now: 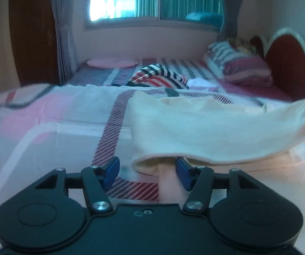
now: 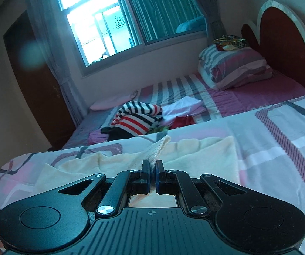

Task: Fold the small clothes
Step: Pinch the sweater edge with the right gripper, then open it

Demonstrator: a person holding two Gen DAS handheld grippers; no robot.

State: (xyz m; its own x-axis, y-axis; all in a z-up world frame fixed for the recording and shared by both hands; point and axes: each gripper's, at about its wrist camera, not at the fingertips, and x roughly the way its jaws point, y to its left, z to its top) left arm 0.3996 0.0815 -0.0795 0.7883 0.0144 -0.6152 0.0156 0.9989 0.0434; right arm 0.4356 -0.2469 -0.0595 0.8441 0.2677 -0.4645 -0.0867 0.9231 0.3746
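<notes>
A cream knitted garment [image 1: 195,125] lies on the patterned bedsheet [image 1: 46,127], one end raised at the right. My left gripper [image 1: 147,171] is open, its blue pads on either side of the garment's near folded edge. In the right wrist view my right gripper [image 2: 152,167] is shut on the ribbed cuff of the cream garment [image 2: 158,148], which stands up between the fingers. The rest of the garment [image 2: 109,163] spreads flat to the left and right of it.
A pile of loose clothes, with a red, white and black striped piece [image 2: 137,119] on top, lies further back on the bed. Striped pillows [image 2: 233,68] lean by the red headboard [image 2: 284,29]. A pink cushion [image 1: 112,63] lies under the window.
</notes>
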